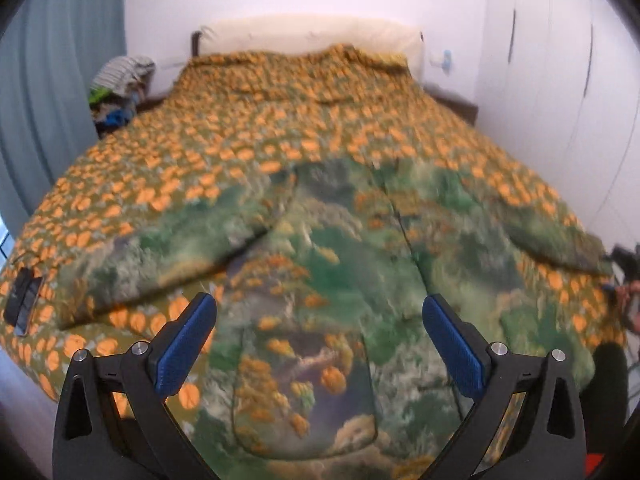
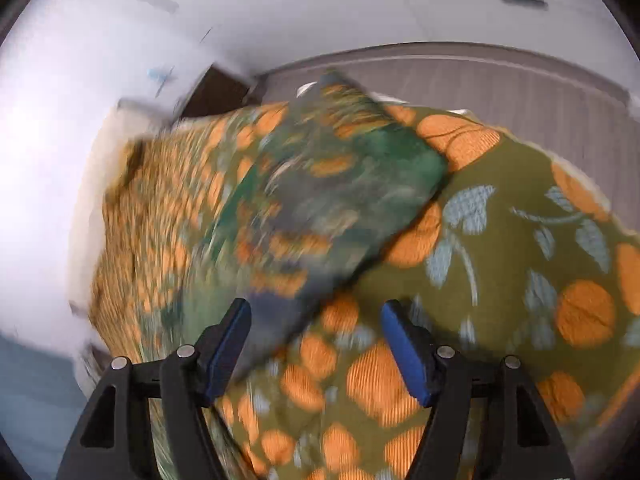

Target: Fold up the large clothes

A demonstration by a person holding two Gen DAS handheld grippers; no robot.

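A large garment point(image 1: 328, 264) printed with green and orange landscape lies spread flat on the bed, one sleeve out to the left and one to the right. My left gripper point(image 1: 319, 308) hangs above its lower middle, jaws wide open with nothing between them. In the blurred right wrist view, a sleeve of the garment point(image 2: 320, 200) lies slantwise on the bedspread point(image 2: 520, 240). My right gripper point(image 2: 316, 312) is open just past the sleeve's near end; the left finger point(image 2: 228, 344) is beside the cloth, and neither pad presses on it.
The orange-patterned bedspread point(image 1: 240, 120) covers the whole bed. A pile of clothes point(image 1: 120, 84) sits at the far left, and a dark flat device point(image 1: 24, 300) lies near the left edge. White wardrobe doors point(image 1: 560, 80) stand to the right and a curtain point(image 1: 52, 80) to the left.
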